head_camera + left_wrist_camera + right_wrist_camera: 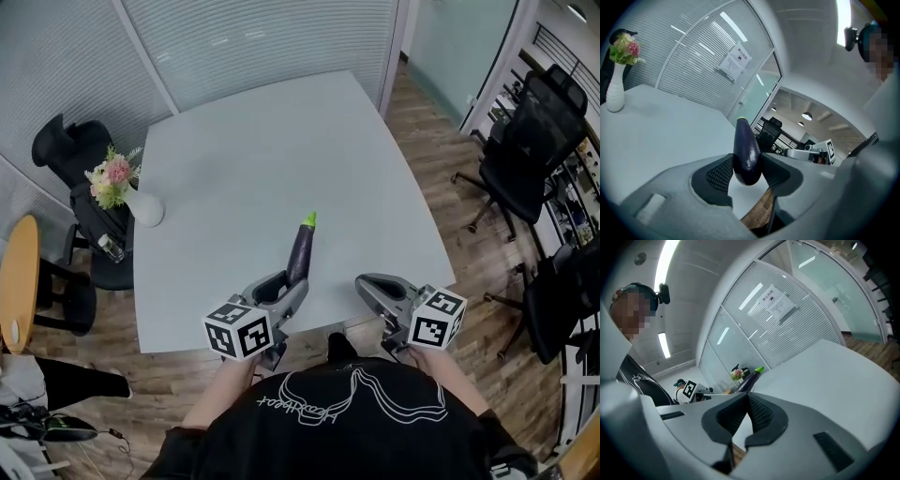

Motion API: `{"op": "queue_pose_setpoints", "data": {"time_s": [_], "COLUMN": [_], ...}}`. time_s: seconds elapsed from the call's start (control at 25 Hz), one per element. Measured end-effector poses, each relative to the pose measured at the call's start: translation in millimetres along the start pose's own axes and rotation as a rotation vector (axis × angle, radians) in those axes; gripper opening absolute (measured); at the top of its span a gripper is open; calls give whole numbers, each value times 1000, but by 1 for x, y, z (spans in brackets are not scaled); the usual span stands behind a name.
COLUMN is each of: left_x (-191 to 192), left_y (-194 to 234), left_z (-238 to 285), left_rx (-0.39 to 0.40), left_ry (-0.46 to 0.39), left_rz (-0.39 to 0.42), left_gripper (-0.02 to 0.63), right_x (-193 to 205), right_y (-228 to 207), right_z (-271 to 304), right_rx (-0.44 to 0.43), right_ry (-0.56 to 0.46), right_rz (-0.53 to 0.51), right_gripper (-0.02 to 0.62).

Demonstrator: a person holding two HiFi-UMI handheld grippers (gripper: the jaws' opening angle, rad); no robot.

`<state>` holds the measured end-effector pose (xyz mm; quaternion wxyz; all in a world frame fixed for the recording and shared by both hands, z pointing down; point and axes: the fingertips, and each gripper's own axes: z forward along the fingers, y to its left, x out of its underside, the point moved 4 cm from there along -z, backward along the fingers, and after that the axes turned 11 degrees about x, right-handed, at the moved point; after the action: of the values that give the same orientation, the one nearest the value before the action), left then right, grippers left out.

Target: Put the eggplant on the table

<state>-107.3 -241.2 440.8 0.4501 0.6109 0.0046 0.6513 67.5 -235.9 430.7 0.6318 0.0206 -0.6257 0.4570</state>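
A dark purple eggplant (300,251) with a green stem end is clamped by its thick end in my left gripper (286,281). It points away from me over the near part of the white table (281,141). In the left gripper view the eggplant (746,154) sits squeezed between both ribbed pads of the left gripper (747,171), above the table's near edge. My right gripper (367,283) hovers at the near edge to the right, shut with nothing in it. The right gripper view shows the right gripper (746,397) with its pads meeting, and the eggplant (749,379) off to the left.
A white vase of flowers (141,202) stands at the table's left edge. Black office chairs stand at the left (66,150) and at the right (525,141). A round wooden table (19,281) is at the far left. Wooden floor lies below the near edge.
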Motion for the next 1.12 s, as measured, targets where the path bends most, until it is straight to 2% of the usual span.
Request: {"op": "queue_pose_setpoints", "data": {"time_s": [0.36,0.64,1.12], "left_x": [-2,3,29], "left_y": [30,54,100], "left_z": [23,45,68], "left_rx": [-52,-53,-120], "left_ry": [53,104,230], "left_rz": [21,6,11], "left_gripper": [196,196,196], "right_x": [-4,-1,4], "right_y": [-26,-47,-73], "right_z": [17,27,44], "right_rx": [5,28,48], "right_ry": [31,65,112], "right_rz": [29,51,107], "right_gripper": [9,9,9]}}
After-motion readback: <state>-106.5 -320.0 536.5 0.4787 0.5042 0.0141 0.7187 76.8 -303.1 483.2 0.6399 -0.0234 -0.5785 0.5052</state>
